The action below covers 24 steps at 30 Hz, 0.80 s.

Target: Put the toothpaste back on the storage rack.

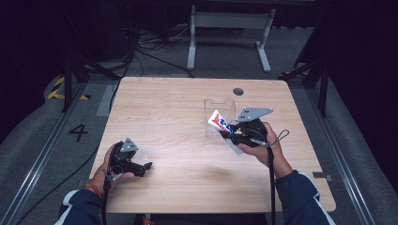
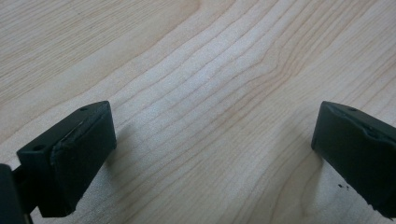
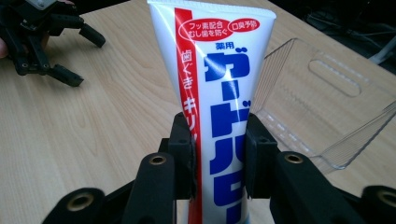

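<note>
A white toothpaste tube (image 3: pixel 219 88) with red and blue lettering stands between the pads of my right gripper (image 3: pixel 218 154), which is shut on it. In the high view the right gripper (image 1: pixel 231 131) holds the tube (image 1: pixel 218 123) lifted off the wooden table (image 1: pixel 187 154), just in front of a clear plastic bin (image 1: pixel 220 108). The bin (image 3: pixel 322 98) lies to the right behind the tube in the right gripper view. My left gripper (image 1: pixel 146 168) rests low at the table's front left, open, with bare wood between its pads (image 2: pixel 79 154).
A dark round hole (image 1: pixel 238 91) sits in the tabletop behind the bin. A white table frame (image 1: pixel 230 28) and cables lie on the floor beyond the far edge. The left gripper (image 3: pixel 70 46) shows at the upper left of the right gripper view.
</note>
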### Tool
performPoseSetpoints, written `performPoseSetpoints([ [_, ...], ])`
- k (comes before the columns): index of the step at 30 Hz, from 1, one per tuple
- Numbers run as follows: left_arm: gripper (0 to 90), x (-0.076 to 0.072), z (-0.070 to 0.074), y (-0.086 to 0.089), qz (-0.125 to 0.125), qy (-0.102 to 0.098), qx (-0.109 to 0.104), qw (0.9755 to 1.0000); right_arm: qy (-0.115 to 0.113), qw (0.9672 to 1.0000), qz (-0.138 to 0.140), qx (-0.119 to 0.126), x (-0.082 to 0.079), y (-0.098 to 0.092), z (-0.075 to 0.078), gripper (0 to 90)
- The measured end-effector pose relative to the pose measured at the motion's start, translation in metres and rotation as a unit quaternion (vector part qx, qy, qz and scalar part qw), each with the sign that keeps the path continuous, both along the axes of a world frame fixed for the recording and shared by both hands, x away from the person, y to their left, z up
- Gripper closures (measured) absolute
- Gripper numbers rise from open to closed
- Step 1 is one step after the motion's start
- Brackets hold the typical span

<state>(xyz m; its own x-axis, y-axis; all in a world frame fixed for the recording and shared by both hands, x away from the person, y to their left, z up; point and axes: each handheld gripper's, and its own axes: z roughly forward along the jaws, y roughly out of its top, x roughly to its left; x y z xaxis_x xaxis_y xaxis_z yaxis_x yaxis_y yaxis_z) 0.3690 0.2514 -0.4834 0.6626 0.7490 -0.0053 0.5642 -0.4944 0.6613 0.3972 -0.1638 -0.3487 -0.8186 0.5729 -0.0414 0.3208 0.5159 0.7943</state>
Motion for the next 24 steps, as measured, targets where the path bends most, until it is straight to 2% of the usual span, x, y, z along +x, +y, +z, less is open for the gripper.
performPoseSetpoints([
  [6, 0.3, 0.0, 0.0, 0.0, 0.0, 0.001, 0.001, 1.0, -0.022, 0.9997, 0.0, 0.007, 0.013, -0.001, 0.014, 70.3],
  [7, 0.3, 0.0, 0.0, 0.0, 0.0, 0.001, 0.001, 1.0, -0.019, 0.9997, 0.001, 0.011, 0.016, 0.0, 0.016, 70.3],
  [10, 0.3, 0.0, 0.0, 0.0, 0.0, 0.002, 0.0, 1.0, -0.029, 0.9995, -0.007, 0.011, 0.024, 0.001, 0.018, 70.3],
  [15, 0.3, 0.0, 0.0, 0.0, 0.0, 0.002, 0.0, 1.0, -0.031, 0.9993, -0.009, 0.017, 0.035, 0.0, 0.022, 70.3],
  [18, 0.3, 0.0, 0.0, 0.0, 0.0, 0.002, 0.0, 1.0, -0.034, 0.999, -0.01, 0.027, 0.043, -0.001, 0.025, 70.3],
  [24, 0.3, 0.0, 0.0, 0.0, 0.0, 0.002, 0.0, 1.0, -0.052, 0.9979, -0.005, 0.039, 0.059, -0.002, 0.031, 70.2],
])
